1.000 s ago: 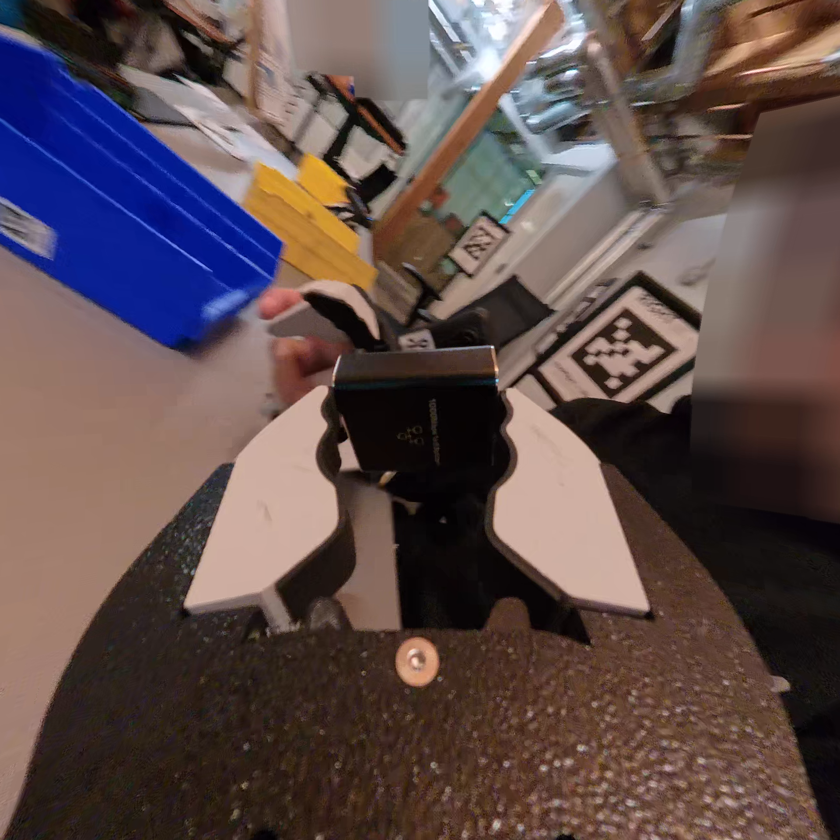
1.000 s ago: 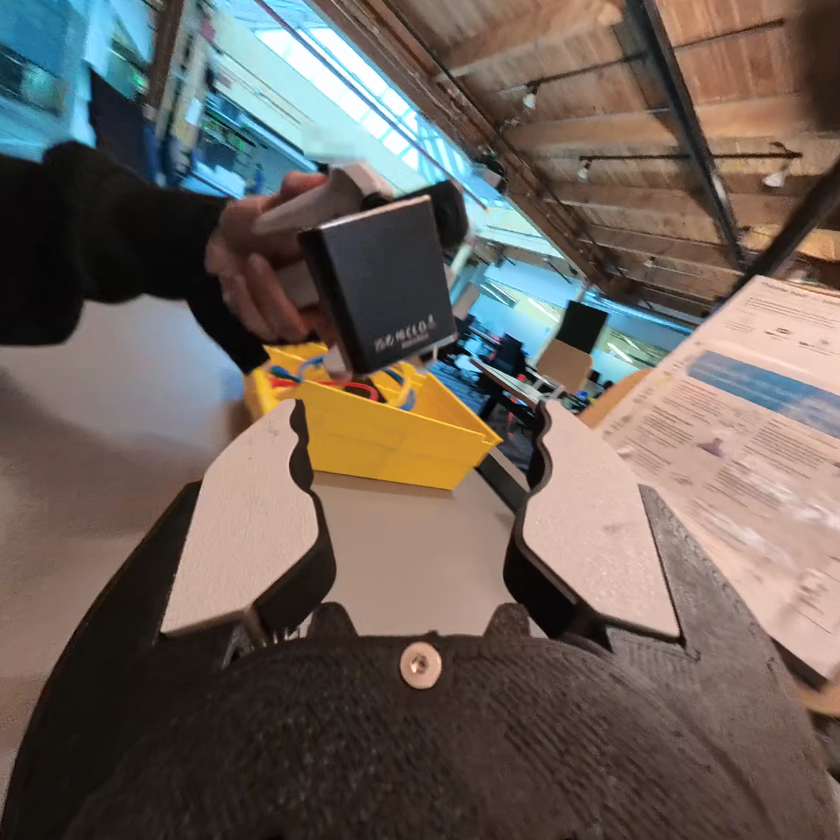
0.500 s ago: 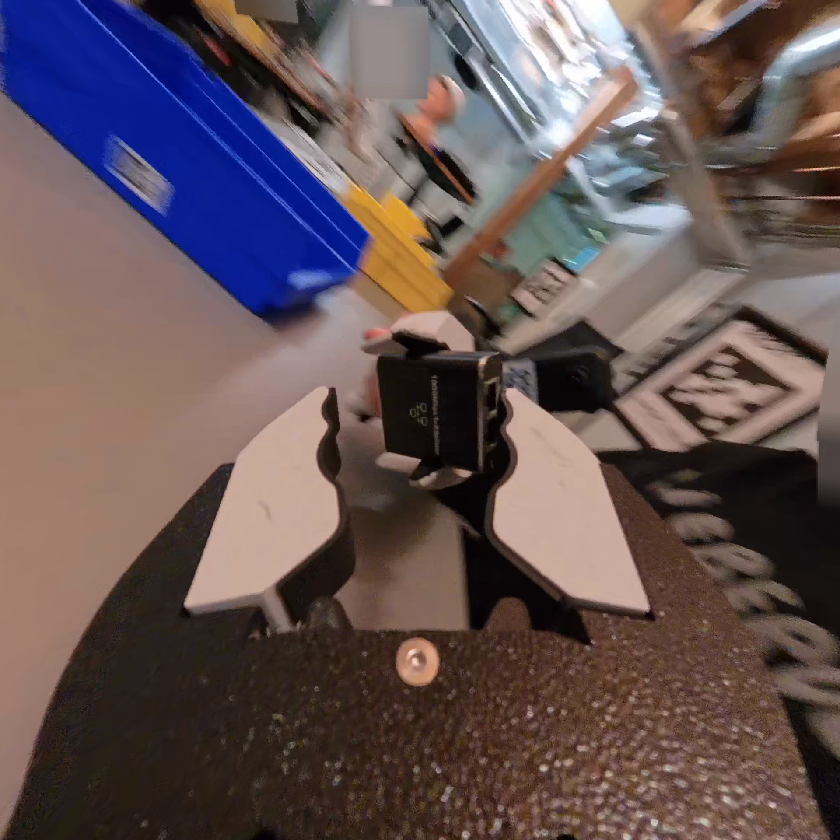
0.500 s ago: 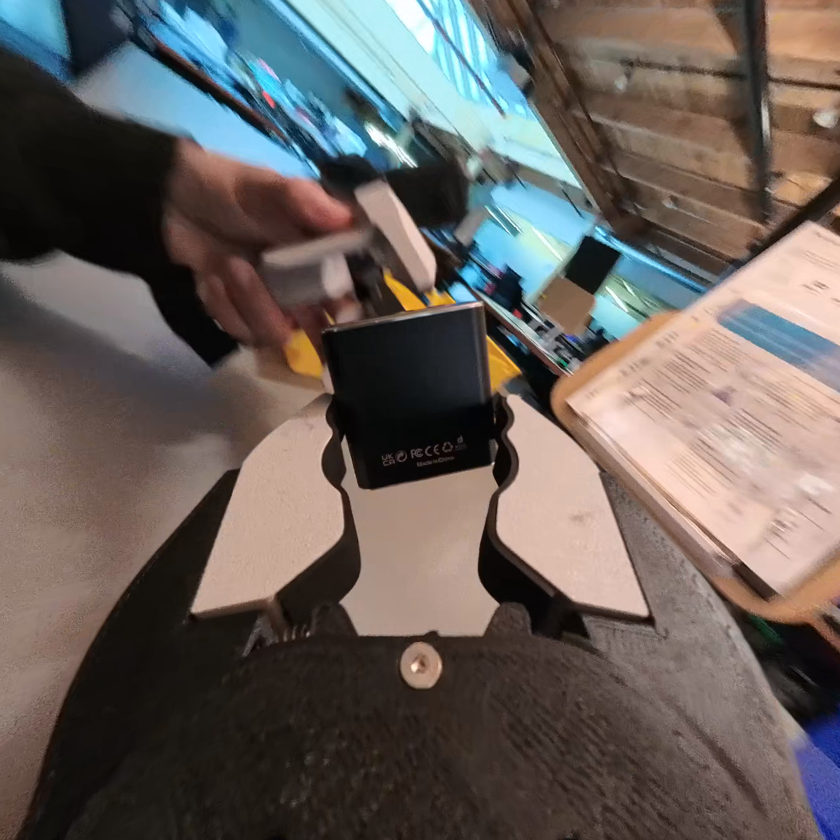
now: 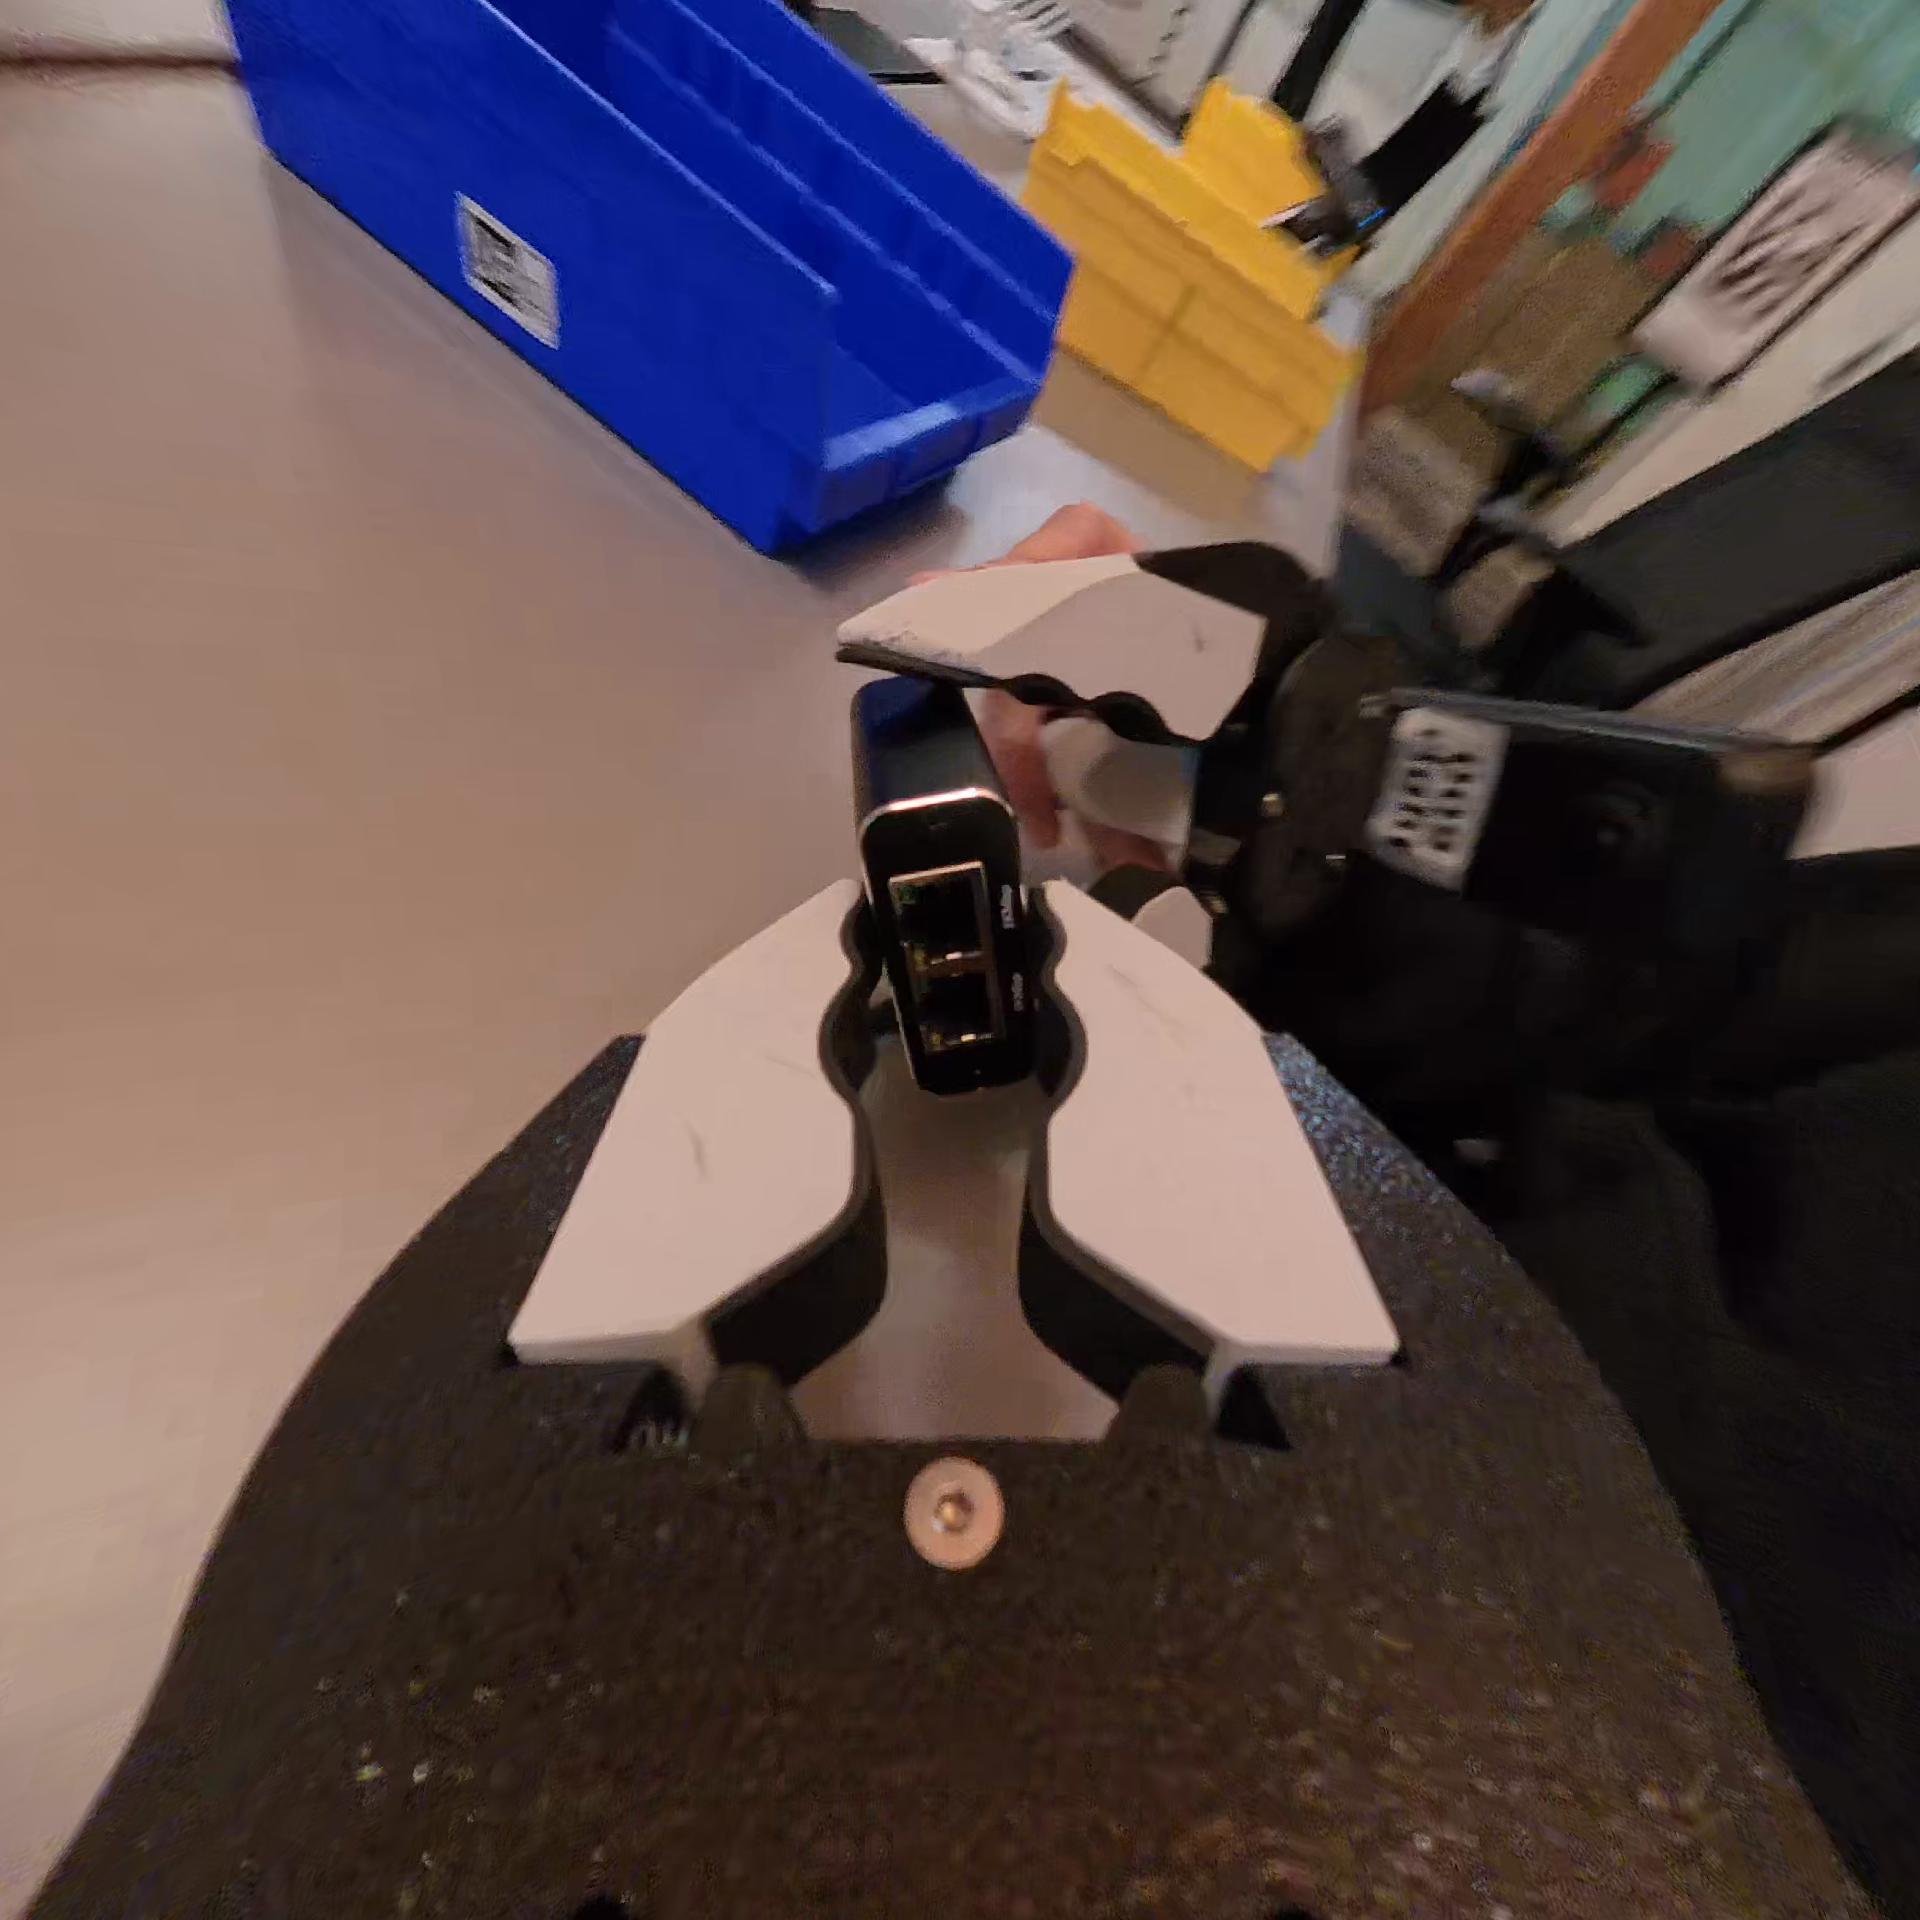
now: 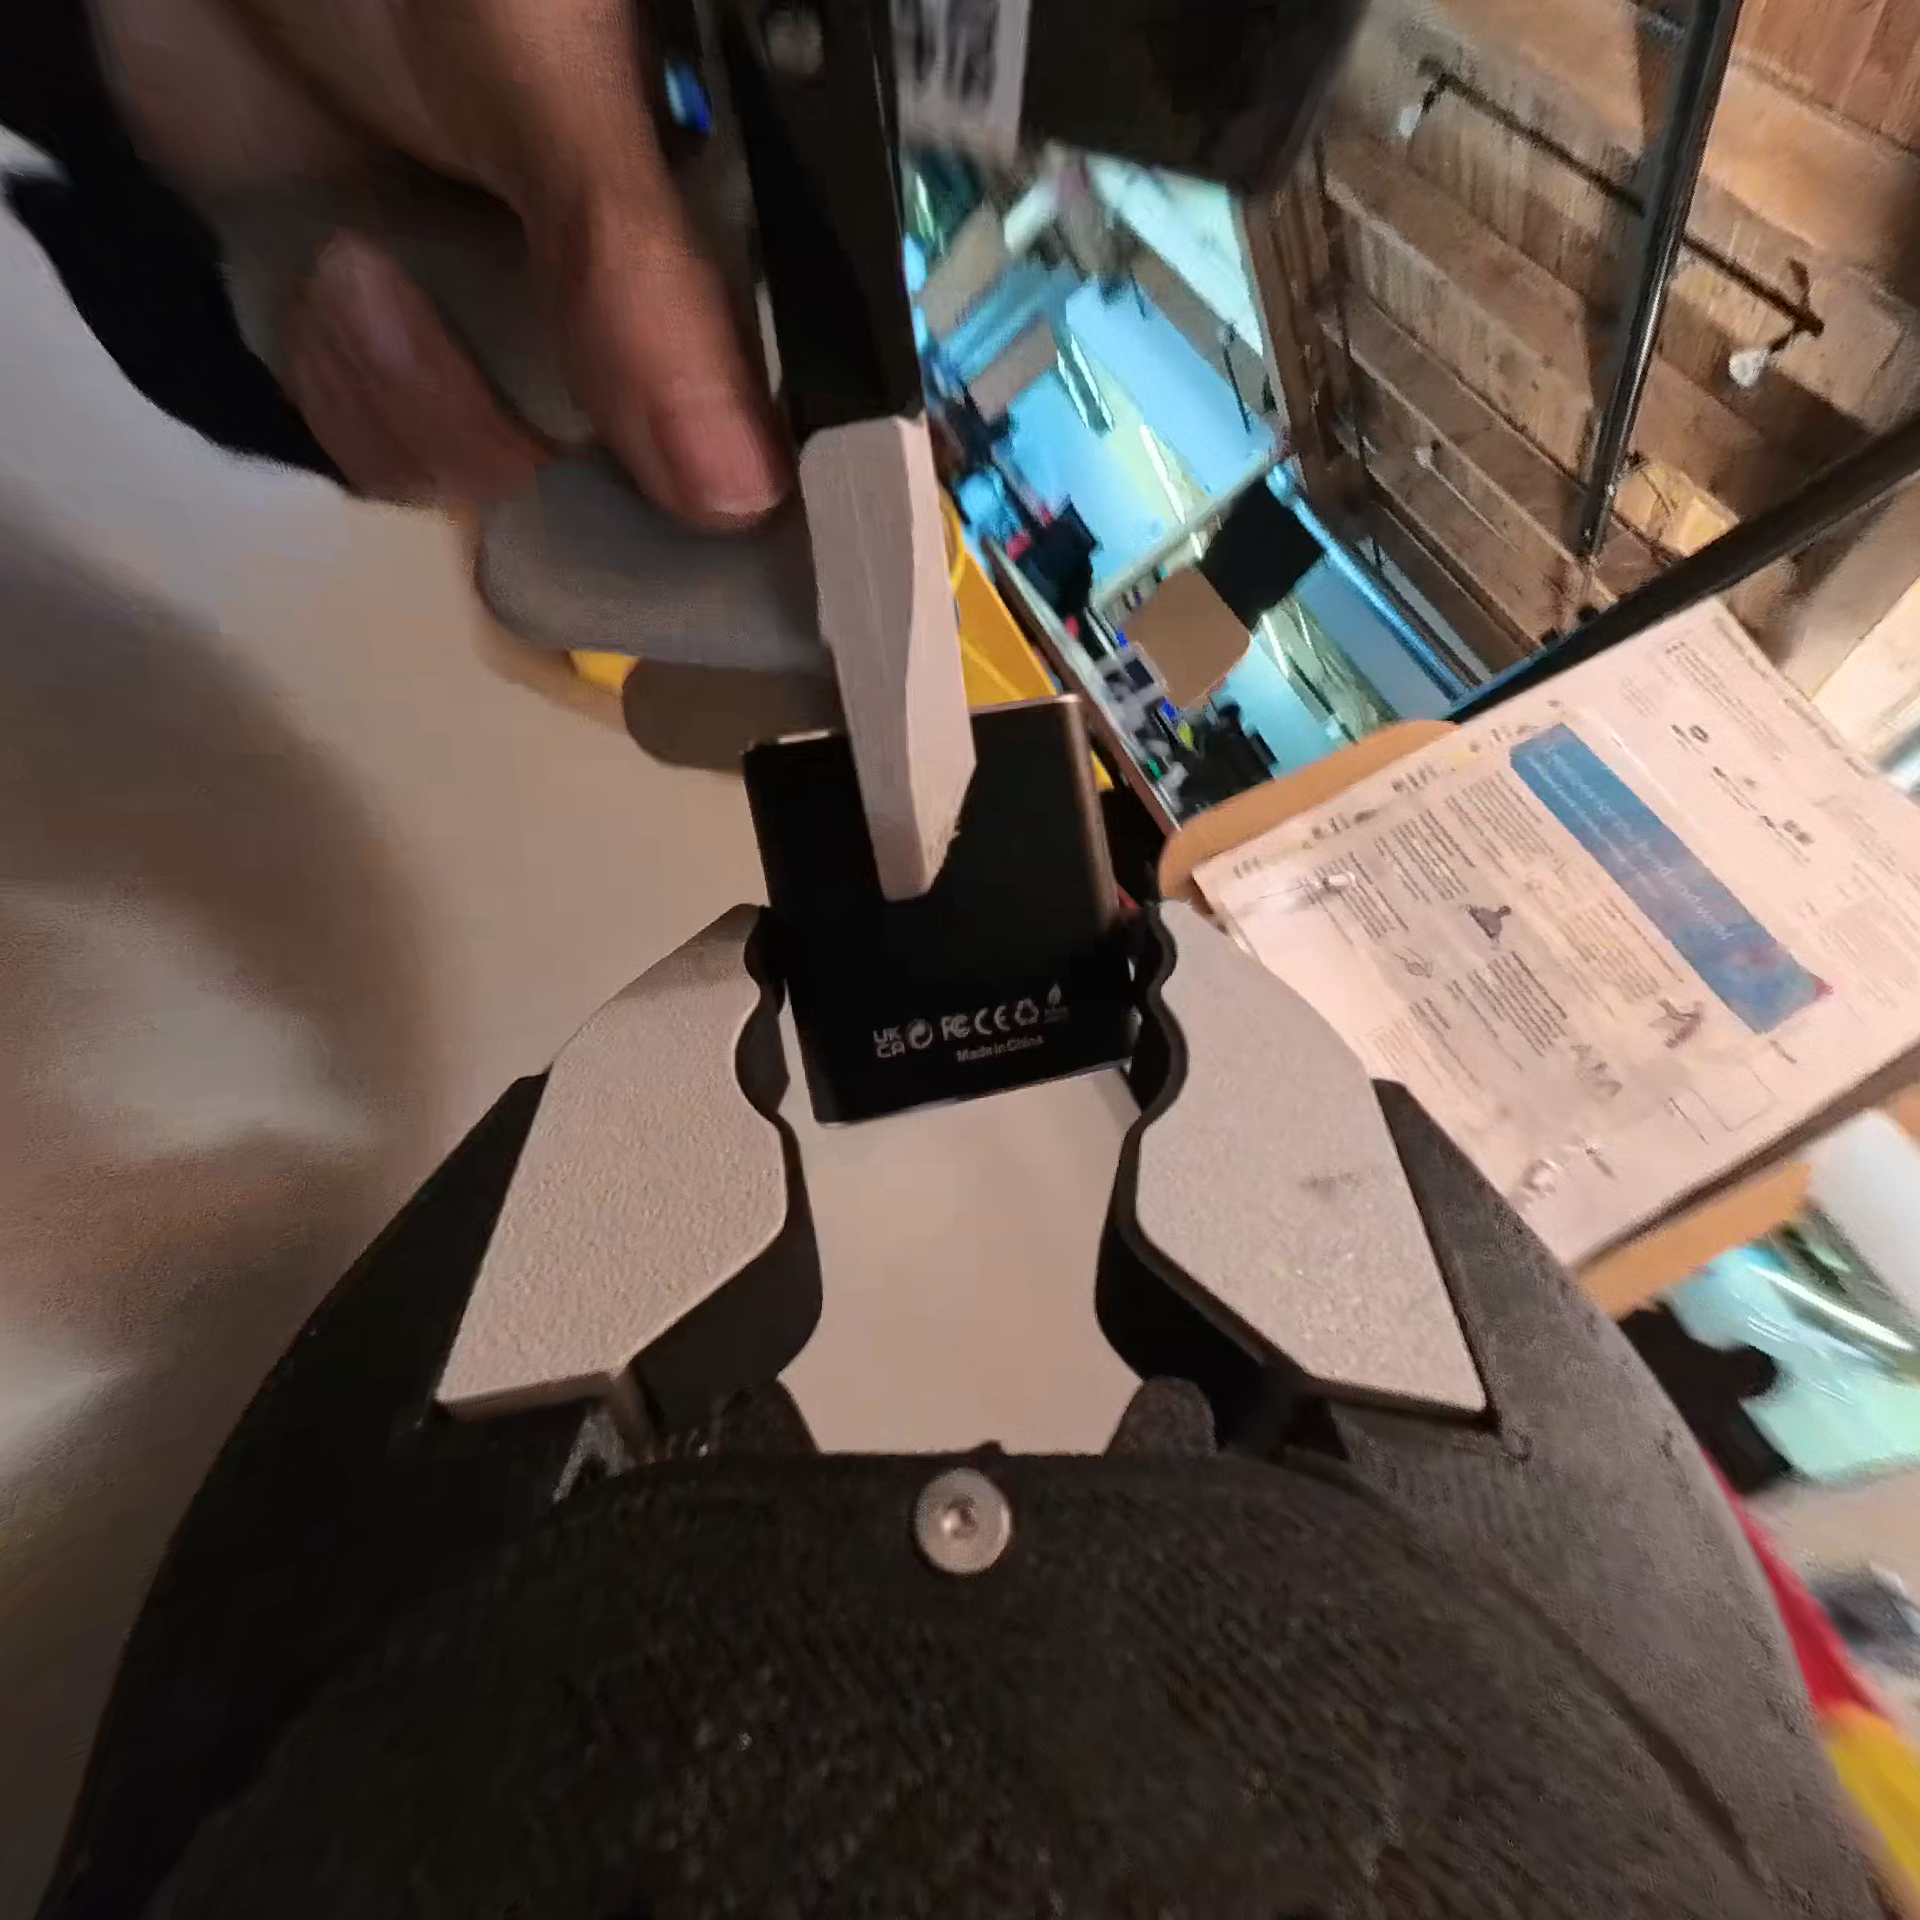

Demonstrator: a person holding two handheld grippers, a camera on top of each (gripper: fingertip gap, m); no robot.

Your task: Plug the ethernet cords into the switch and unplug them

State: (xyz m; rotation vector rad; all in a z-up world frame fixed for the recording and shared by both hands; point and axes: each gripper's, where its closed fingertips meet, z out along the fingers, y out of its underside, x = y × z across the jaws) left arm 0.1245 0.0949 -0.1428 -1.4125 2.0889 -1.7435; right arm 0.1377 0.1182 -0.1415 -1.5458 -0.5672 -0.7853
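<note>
Both grippers meet on the switch (image 5: 951, 977), held above the counter (image 5: 312, 831). Left gripper (image 5: 951, 987): fingers closed on its narrow sides, port face toward the camera (two ports stacked). Right gripper (image 6: 945, 997): fingers clamp the switch's wider flat body from both edges. A hand (image 6: 499, 260) at 11 o'clock grips the left gripper's handle. Blue bin (image 5: 665, 260) at 11 o'clock, well apart.
</note>
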